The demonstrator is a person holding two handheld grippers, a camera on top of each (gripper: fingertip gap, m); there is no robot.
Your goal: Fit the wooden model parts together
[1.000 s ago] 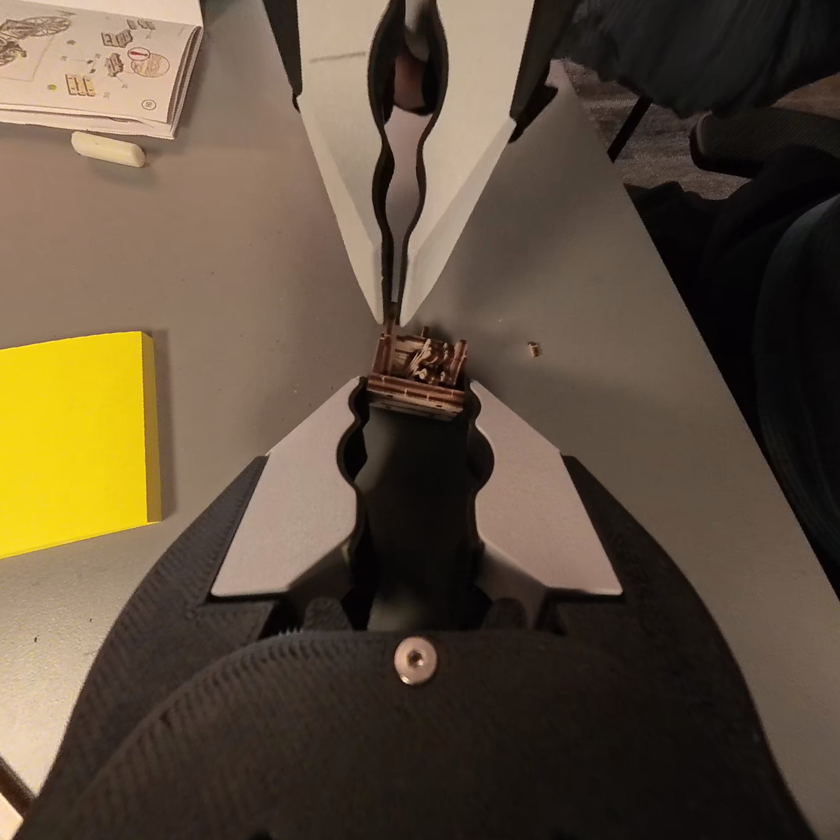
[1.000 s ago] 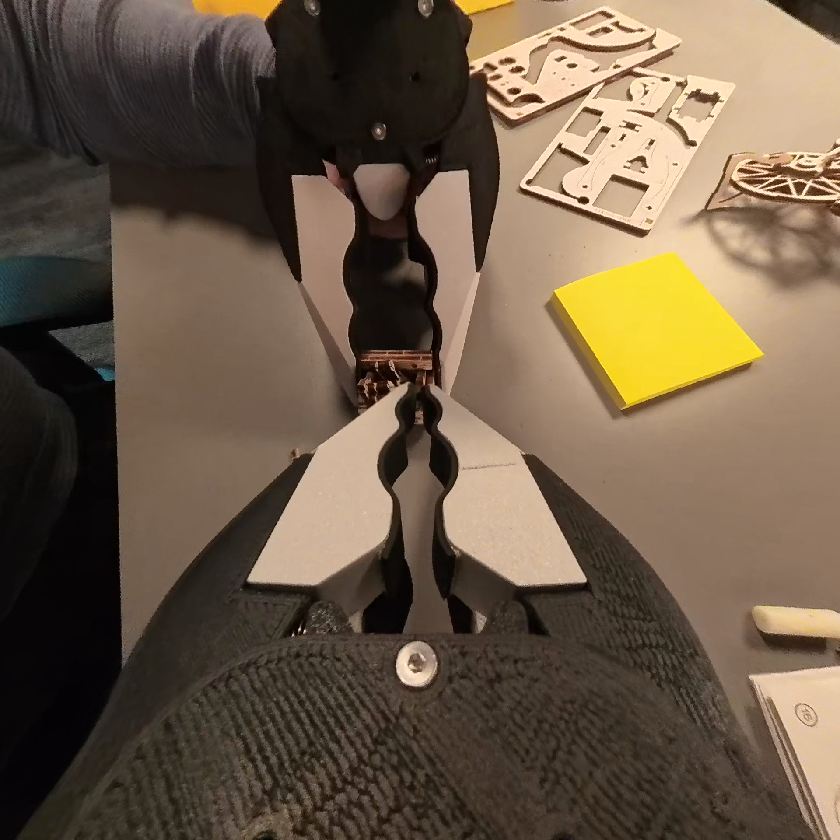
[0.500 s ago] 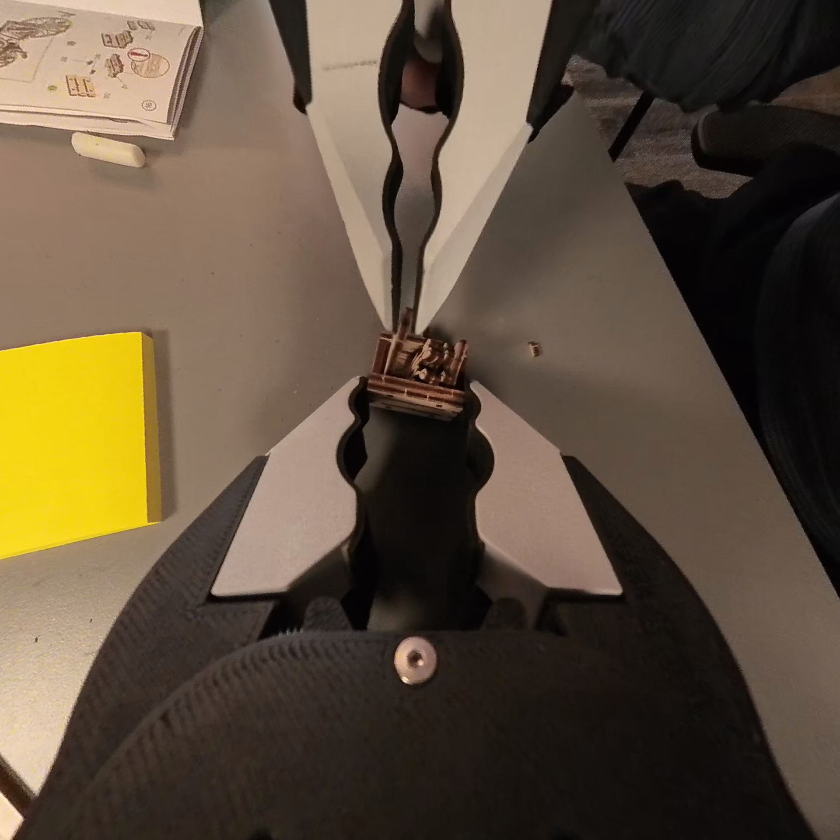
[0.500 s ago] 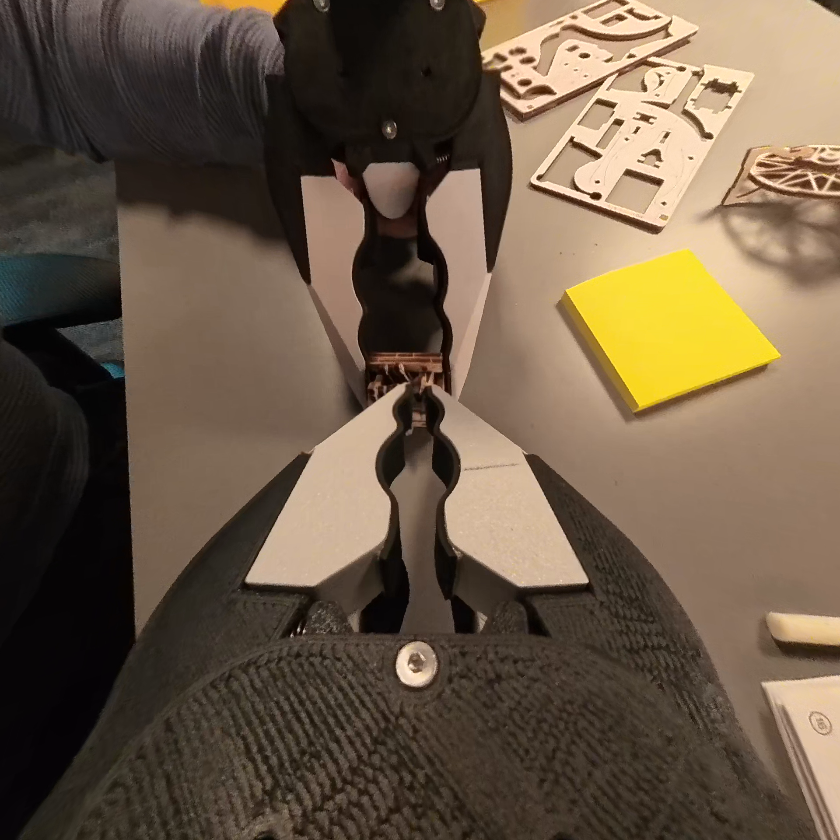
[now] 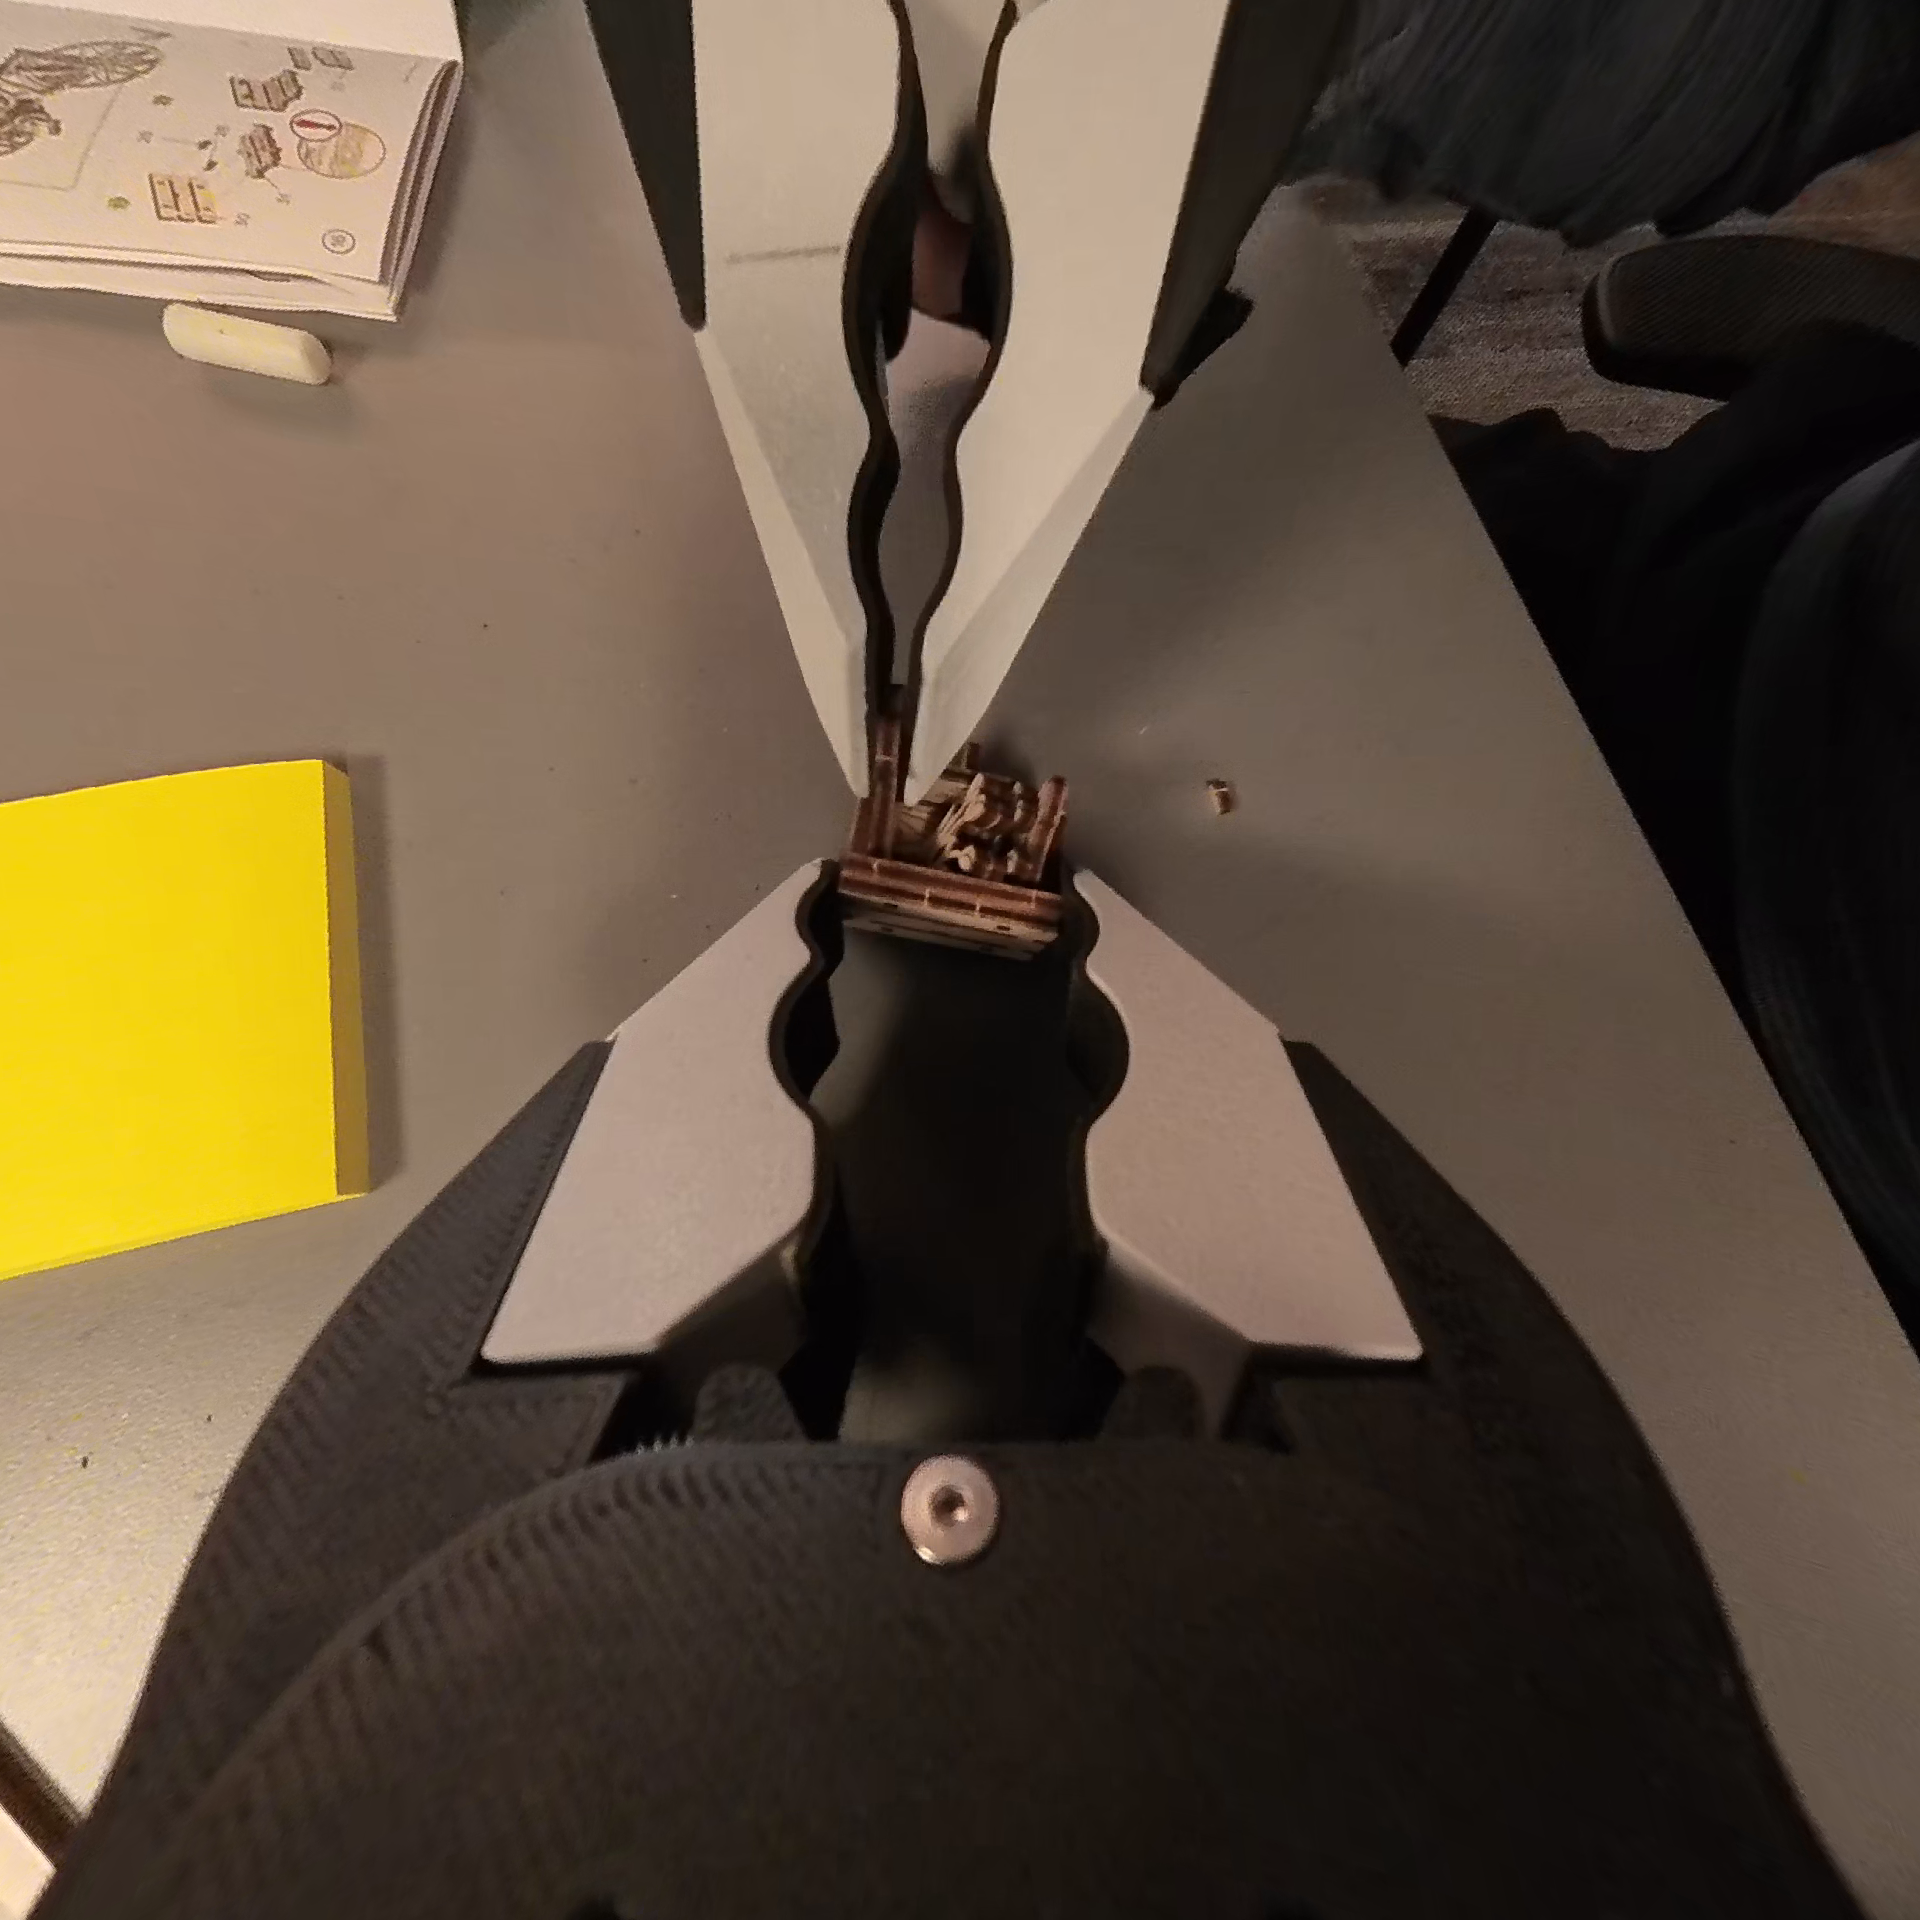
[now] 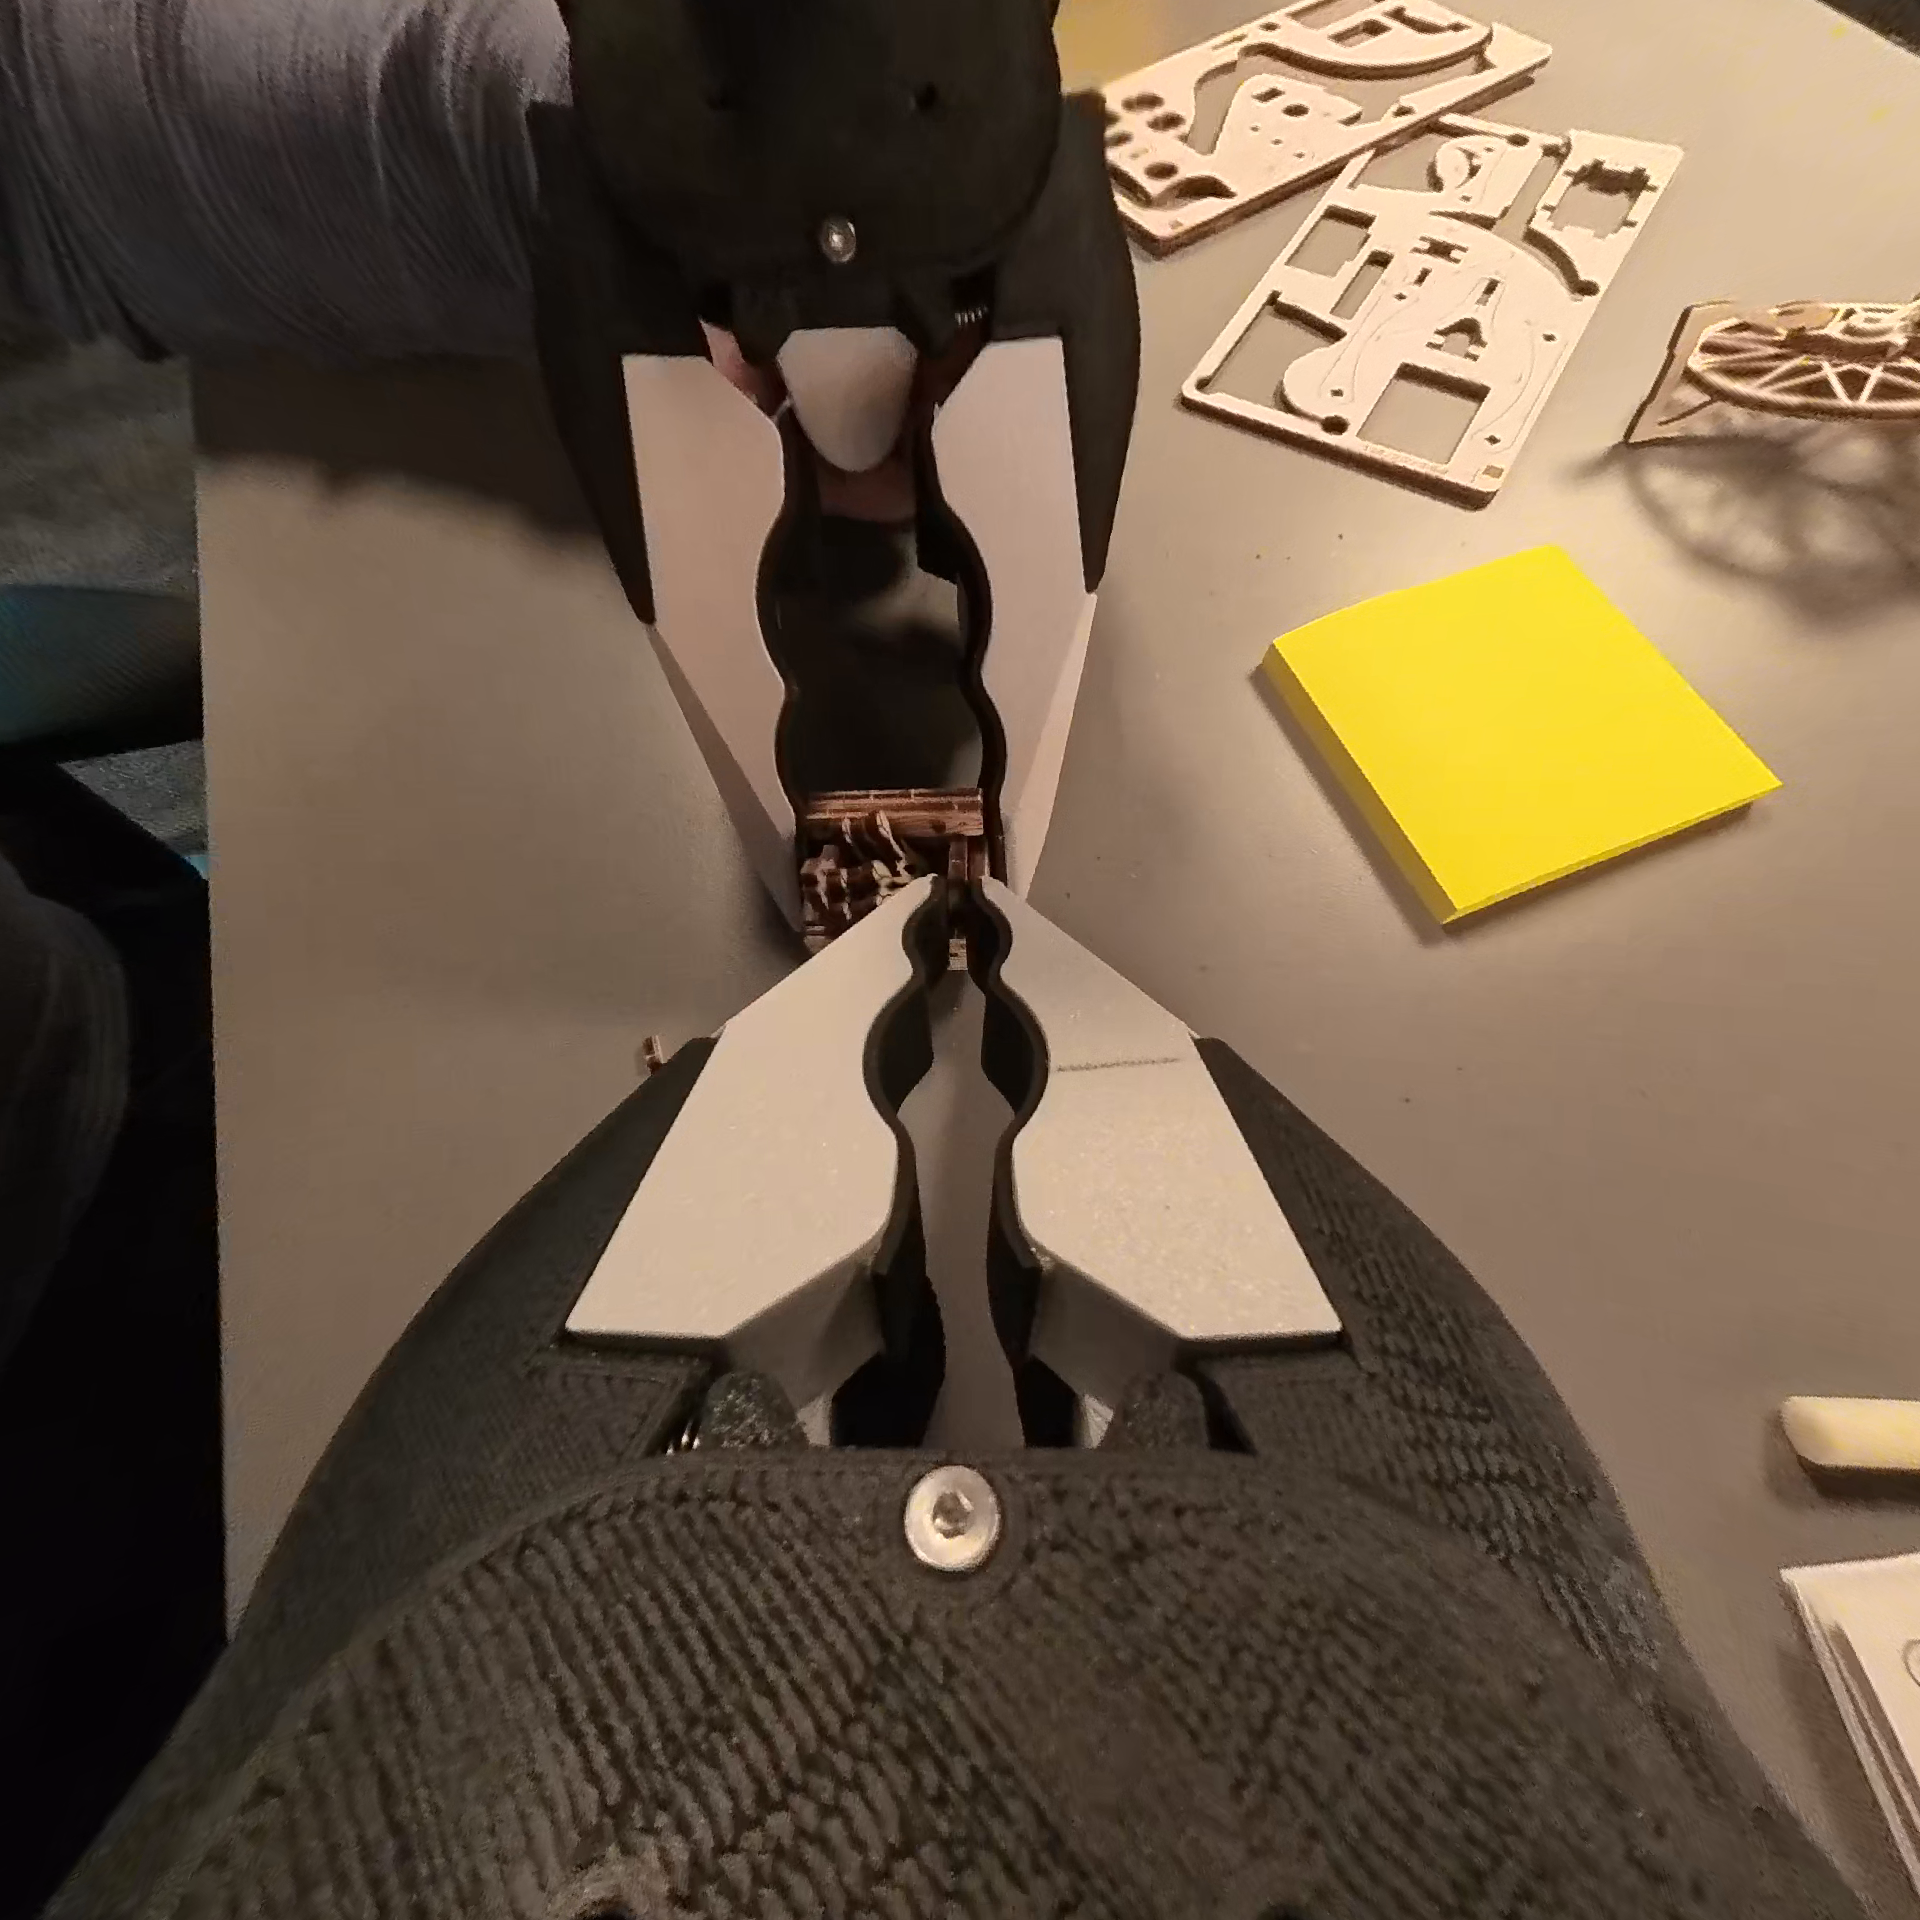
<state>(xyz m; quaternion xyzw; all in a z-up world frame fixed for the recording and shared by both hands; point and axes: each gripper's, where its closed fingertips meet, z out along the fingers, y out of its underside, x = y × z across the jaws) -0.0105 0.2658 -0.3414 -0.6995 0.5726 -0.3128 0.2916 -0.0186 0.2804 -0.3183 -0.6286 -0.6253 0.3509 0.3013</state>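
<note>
Left tool [image 5: 951,883] is spread about as wide as the small wooden model block [image 5: 951,868] and clamps it by its sides at the fingertips, above the grey table [image 5: 520,582]. Right tool [image 6: 958,914] comes in from the opposite side, tip to tip, nearly closed, pinching a thin wooden piece [image 6: 961,904] that stands on one end of the block; in the left wrist view that piece [image 5: 886,764] sits at the block's left end, right tool [image 5: 894,717] just above it. Right wrist view shows the block [image 6: 894,847] between the far tool's [image 6: 894,862] fingertips, slatted top facing the camera. Can't tell whether the thin piece is fully seated. Only the left wrist view shows an open instruction booklet [image 5: 208,156] at far left and a tiny loose wooden bit [image 5: 1219,797] right of the block. Only the right wrist view shows two punched-out wooden part sheets [image 6: 1434,312], a spoked wooden wheel assembly [image 6: 1808,353] and a grey sleeve [image 6: 281,166] behind the left tool. Both views show the yellow sticky-note pad [image 6: 1517,727] and a small white eraser-like bar [image 5: 246,344].
</note>
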